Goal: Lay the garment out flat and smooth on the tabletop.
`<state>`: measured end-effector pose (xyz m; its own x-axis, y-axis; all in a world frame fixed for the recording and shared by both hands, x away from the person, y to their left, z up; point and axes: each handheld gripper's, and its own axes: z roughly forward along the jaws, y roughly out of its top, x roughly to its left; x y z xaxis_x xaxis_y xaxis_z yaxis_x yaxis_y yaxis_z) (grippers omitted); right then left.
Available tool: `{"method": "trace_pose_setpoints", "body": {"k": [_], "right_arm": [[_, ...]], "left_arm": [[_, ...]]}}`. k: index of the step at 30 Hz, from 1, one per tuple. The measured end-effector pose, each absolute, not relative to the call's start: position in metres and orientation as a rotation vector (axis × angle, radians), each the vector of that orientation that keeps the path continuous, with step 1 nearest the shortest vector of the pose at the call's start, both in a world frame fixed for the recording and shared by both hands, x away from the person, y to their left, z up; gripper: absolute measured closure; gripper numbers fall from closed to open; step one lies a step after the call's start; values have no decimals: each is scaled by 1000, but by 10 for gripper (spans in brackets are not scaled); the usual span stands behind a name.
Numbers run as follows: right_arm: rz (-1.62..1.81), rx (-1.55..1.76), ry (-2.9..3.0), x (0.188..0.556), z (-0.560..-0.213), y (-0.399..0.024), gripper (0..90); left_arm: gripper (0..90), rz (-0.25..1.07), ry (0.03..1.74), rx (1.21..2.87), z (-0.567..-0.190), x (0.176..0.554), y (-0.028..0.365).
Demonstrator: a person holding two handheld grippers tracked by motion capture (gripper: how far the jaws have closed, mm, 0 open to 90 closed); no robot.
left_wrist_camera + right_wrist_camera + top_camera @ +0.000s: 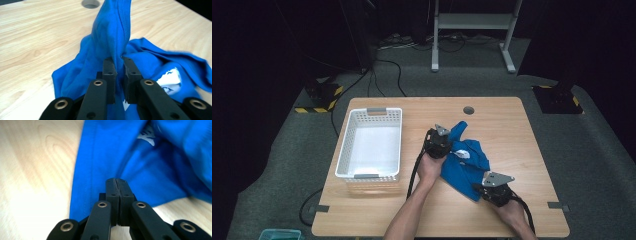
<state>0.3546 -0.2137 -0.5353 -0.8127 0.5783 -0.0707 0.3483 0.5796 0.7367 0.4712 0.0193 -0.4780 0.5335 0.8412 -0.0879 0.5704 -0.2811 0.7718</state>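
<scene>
Wooden table (512, 210) in a dark room, white basket (371, 144) at left | blue T-shirt (464, 162) lies crumpled mid-table | left gripper (117, 60) pinches a raised fold | right gripper (116, 181) has jaws pressed together at the shirt's near edge | advice: lift both evenly, keep cloth taut, avoid tugging fabric free.

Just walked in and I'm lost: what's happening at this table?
A person is handling a blue T-shirt on the wooden table with two hand-held tongs. The left tongs pinch a raised fold of it; the right tongs are shut on its near edge. A white basket stands to the left.
</scene>
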Motion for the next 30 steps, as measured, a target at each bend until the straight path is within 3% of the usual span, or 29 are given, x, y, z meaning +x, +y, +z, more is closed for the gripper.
{"method": "trace_pose_setpoints", "body": {"k": [2, 6, 9, 13, 23, 30], "right_arm": [[1079, 762, 2524, 353, -535, -217, 885], [1068, 791, 2508, 355, -534, -217, 773], [1065, 855, 2453, 362, -532, -218, 666], [1074, 884, 2401, 365, -528, -219, 639], [1104, 903, 2291, 374, -510, -222, 596], [1101, 898, 2257, 386, -504, -211, 563]], "left_arm": [[801, 428, 1160, 1990, -482, 474, 18], [705, 412, 1148, 2010, -492, 475, 14], [539, 440, 1129, 2009, -493, 466, 14], [476, 470, 1119, 1998, -492, 454, 20], [449, 510, 1128, 1973, -490, 414, 48], [486, 486, 1089, 2075, -509, 409, 36]]}}
